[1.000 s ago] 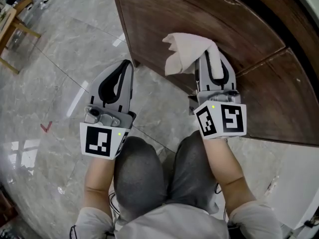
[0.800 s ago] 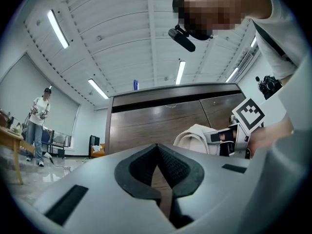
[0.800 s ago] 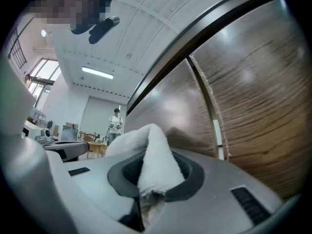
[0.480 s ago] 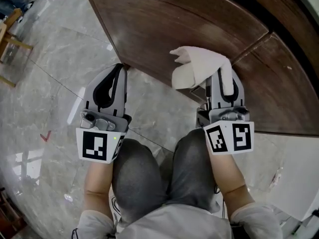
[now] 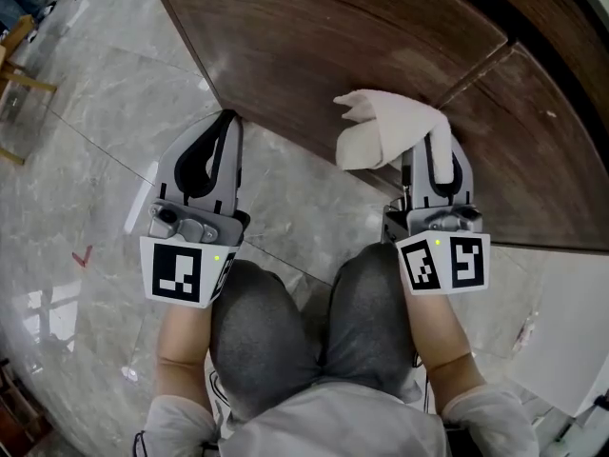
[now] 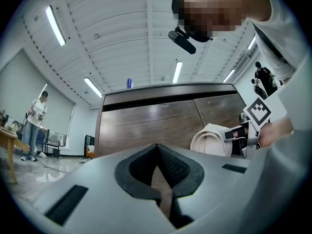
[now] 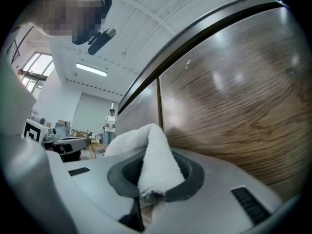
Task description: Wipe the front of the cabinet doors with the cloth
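Now a white cloth (image 5: 385, 127) is clamped in the right gripper (image 5: 435, 133), close to the wooden cabinet doors (image 5: 362, 36); the left gripper (image 5: 226, 119) is closed, empty. Wiping seems in hand; firm sideways pressure is needed next.

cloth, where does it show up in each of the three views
Head view: the cloth sits right of centre, clamped in the right tongs.
Left gripper view: right of centre, a pale bundle in front of the dark wood.
Right gripper view: bottom centre, rising from between the jaws.
Shared landmark: the door seam between the two cabinet doors, close by the cloth in all three views.
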